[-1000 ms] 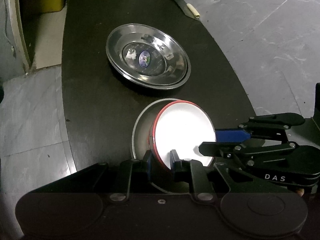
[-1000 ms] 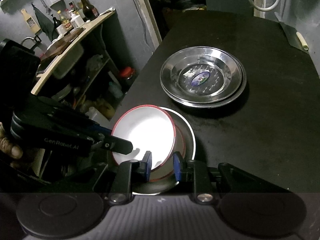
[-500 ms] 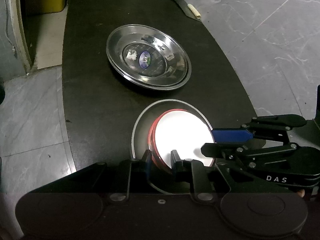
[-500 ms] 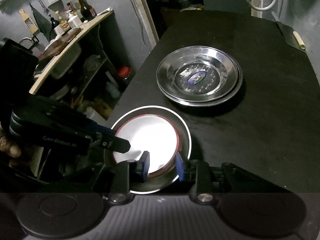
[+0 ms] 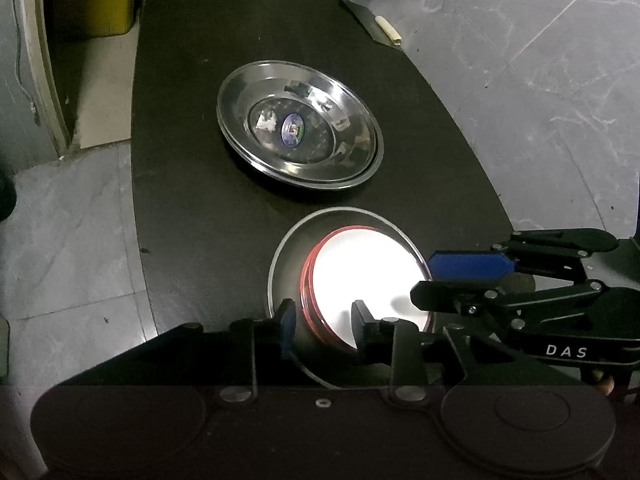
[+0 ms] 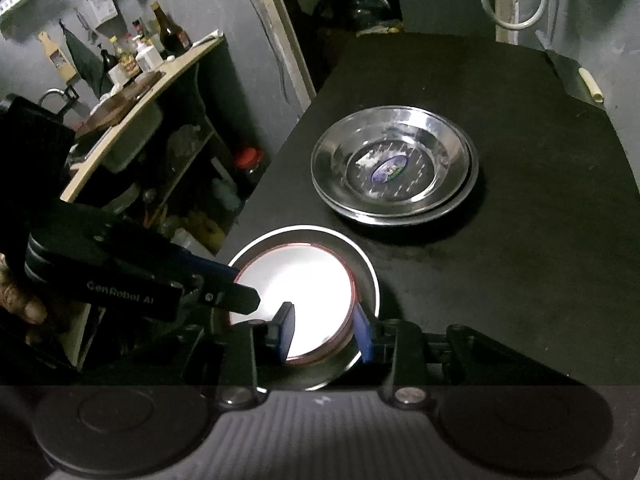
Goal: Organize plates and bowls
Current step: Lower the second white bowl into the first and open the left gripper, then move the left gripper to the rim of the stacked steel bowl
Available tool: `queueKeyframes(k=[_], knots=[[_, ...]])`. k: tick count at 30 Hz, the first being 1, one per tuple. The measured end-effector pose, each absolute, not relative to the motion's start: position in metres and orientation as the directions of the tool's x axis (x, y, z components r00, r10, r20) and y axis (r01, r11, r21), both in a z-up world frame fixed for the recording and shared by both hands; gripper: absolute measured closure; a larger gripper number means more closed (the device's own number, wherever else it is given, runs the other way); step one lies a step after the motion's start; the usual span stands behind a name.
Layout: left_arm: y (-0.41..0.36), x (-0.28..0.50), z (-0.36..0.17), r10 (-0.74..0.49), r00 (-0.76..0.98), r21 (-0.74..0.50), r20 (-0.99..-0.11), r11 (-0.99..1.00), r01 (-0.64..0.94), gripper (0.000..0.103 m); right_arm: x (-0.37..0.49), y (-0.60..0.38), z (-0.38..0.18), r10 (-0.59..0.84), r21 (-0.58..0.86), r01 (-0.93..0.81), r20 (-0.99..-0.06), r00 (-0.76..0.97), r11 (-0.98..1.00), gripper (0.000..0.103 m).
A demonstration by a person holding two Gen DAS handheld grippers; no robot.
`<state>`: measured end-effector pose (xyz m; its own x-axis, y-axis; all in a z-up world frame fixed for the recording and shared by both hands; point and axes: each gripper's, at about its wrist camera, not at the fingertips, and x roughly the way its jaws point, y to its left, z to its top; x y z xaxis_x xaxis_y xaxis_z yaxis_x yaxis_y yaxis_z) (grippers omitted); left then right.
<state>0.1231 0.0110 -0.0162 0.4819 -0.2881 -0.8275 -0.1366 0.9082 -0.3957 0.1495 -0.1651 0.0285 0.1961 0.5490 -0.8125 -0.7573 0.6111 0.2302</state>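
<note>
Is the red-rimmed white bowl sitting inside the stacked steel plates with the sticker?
No, the red-rimmed white bowl sits in a separate grey-rimmed bowl, nearer the grippers than the steel plates.

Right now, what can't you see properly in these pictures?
- Red-rimmed white bowl: glare whites out its inside in both wrist views.
- Steel bowl under it: its near rim is hidden by the grippers.
- Sticker in the stacked steel plates: too small to read.
- Shelf bottles: labels blurred in the right wrist view.

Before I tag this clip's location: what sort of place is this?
Probably a home kitchen: bottles crowd a wooden counter, steel plates sit stacked on a black table.
</note>
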Motion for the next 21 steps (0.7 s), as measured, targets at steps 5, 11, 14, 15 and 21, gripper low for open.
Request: queueKeyframes(k=[5, 11, 14, 15, 21], knots=[[0.009, 0.121, -0.008, -0.269, 0.505, -0.375, -0.82, 0.919, -0.119, 0.054, 0.148, -0.167, 0.033, 0.563, 0.23, -0.757, -0.799, 0.213, 0.612, 0.058], [0.014, 0.118, 0.002, -0.229, 0.541, -0.352, -0.809, 0.926, -0.134, 0.031, 0.147, -0.17, 0.038, 0.57, 0.222, -0.747, -0.784, 0.245, 0.626, 0.042], [0.021, 0.115, 0.005, -0.194, 0.558, -0.343, -0.807, 0.923, -0.176, 0.018, 0.148, -0.172, 0.04, 0.572, 0.221, -0.74, -0.778, 0.258, 0.635, 0.03], [0.025, 0.114, 0.005, -0.184, 0.562, -0.343, -0.807, 0.919, -0.192, 0.013, 0.148, -0.173, 0.04, 0.573, 0.222, -0.737, -0.777, 0.262, 0.638, 0.025], [0.036, 0.107, 0.009, -0.136, 0.589, -0.33, -0.796, 0.914, -0.236, 0.001, 0.151, -0.178, 0.043, 0.573, 0.222, -0.715, -0.765, 0.294, 0.663, 0.003]])
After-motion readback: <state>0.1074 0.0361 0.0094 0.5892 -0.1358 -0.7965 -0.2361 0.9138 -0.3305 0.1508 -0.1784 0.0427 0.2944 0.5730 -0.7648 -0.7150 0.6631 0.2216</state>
